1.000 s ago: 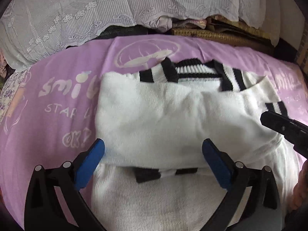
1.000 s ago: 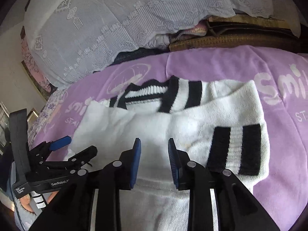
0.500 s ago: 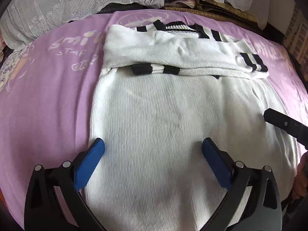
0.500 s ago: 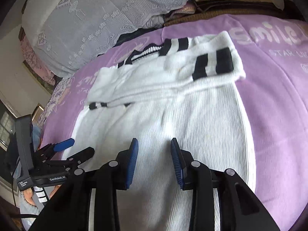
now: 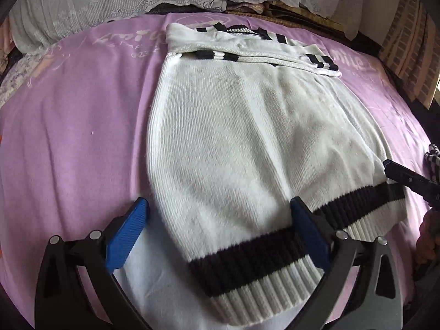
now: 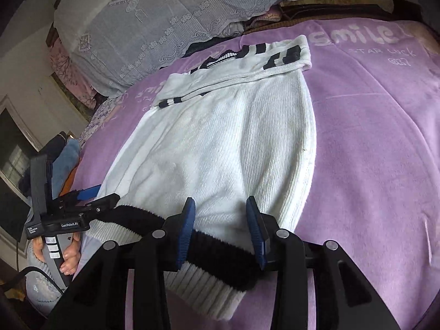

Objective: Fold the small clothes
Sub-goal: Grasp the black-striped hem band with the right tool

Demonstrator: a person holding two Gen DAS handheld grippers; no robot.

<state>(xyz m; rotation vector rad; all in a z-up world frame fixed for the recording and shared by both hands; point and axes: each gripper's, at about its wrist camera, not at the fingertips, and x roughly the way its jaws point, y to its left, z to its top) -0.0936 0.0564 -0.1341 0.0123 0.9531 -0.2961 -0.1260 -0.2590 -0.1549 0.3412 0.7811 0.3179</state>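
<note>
A white knit sweater (image 5: 242, 143) with black stripes lies flat on the purple blanket (image 5: 77, 126). Its sleeves (image 5: 255, 52) are folded across the far end. Its ribbed black-and-white hem (image 5: 255, 272) is at the near end. My left gripper (image 5: 220, 236) is open, its blue pads astride the hem's left part. It also shows in the right wrist view (image 6: 93, 198). My right gripper (image 6: 220, 225) is open, its pads astride the hem's right part (image 6: 220, 250). The sweater also fills the right wrist view (image 6: 225, 143).
White lace-covered bedding (image 5: 137, 2) is piled along the far edge of the bed. Dark folded items (image 5: 288, 8) lie behind the sweater. A brick-patterned surface (image 5: 407, 52) is at the right. Blue cloth (image 6: 66, 156) lies off the bed's left side.
Both grippers have drawn back from the folded sleeves to the sweater's hem. The right gripper's jaws have opened wider. The sweater has not moved.
</note>
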